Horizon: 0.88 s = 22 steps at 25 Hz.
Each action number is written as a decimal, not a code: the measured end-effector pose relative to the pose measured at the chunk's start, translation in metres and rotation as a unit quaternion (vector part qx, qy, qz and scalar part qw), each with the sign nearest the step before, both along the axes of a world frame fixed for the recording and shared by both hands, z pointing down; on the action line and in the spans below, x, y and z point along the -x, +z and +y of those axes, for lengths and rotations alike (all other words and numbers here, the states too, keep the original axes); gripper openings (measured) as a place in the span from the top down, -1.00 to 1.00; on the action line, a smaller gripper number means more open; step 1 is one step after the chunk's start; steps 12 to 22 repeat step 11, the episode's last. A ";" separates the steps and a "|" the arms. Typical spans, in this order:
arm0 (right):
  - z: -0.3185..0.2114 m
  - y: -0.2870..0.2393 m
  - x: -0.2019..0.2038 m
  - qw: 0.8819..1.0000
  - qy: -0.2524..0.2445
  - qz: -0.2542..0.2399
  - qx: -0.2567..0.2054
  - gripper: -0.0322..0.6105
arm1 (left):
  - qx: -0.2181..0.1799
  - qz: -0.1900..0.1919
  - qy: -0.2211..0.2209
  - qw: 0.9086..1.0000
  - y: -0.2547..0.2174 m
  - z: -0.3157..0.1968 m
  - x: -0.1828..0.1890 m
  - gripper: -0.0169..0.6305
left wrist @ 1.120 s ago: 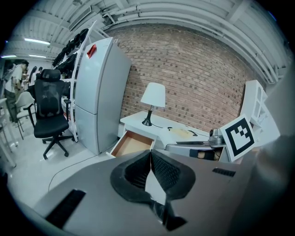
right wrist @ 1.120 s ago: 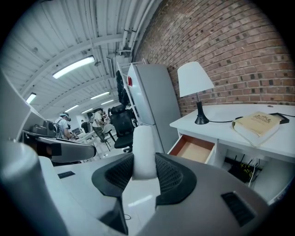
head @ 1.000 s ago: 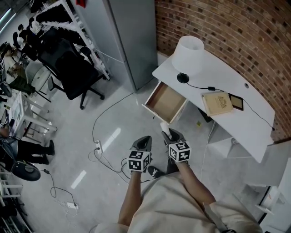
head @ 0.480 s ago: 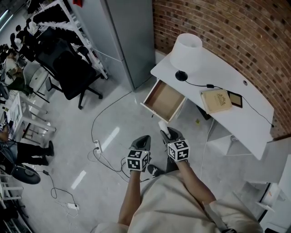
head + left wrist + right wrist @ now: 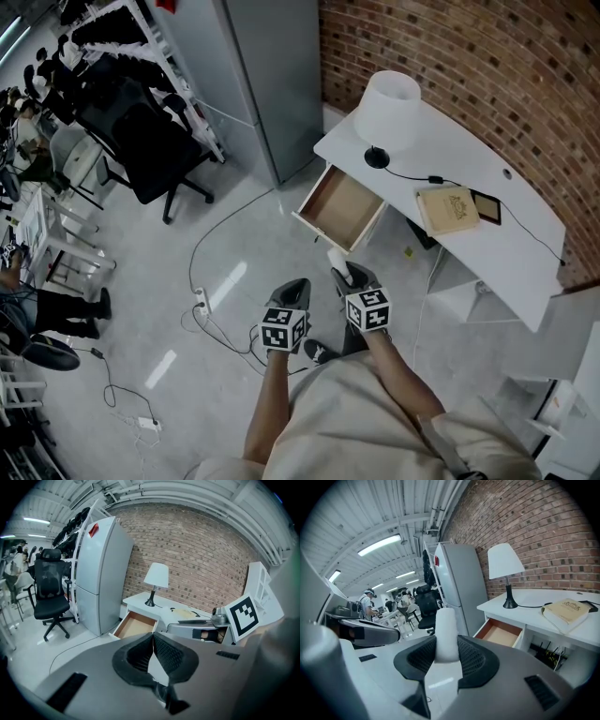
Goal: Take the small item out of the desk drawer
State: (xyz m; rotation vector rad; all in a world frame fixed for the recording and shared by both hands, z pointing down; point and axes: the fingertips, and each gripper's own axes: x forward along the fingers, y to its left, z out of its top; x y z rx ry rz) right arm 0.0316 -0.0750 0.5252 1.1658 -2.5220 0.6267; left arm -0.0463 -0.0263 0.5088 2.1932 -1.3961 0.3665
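Nothing moved; white cylinder (image 5: 445, 623) clamped between right tongs (image 5: 446, 645), clear of open drawer (image 5: 340, 208).

We see a white desk (image 5: 473, 255) carrying a lamp (image 5: 386, 108). Right of the lamp lie a tan book (image 5: 448, 210) and a dark flat device (image 5: 487, 209). The desk's drawer (image 5: 342, 208) stands open below the lamp.

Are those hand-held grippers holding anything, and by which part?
The right hand-held gripper clamps a small white cylinder-shaped item by one end, the rest sticking out past the jaws. The left hand-held gripper is shut and empty.
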 end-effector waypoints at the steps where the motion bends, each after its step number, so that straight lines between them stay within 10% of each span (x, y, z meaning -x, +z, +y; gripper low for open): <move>1: 0.000 0.000 0.000 1.000 0.000 0.001 0.000 0.40 | -0.001 0.001 0.000 1.000 -0.001 0.000 0.000 0.90; 22: 0.002 0.003 0.000 1.000 0.003 -0.001 0.002 0.40 | -0.002 0.001 0.003 1.000 -0.001 -0.001 0.001 0.90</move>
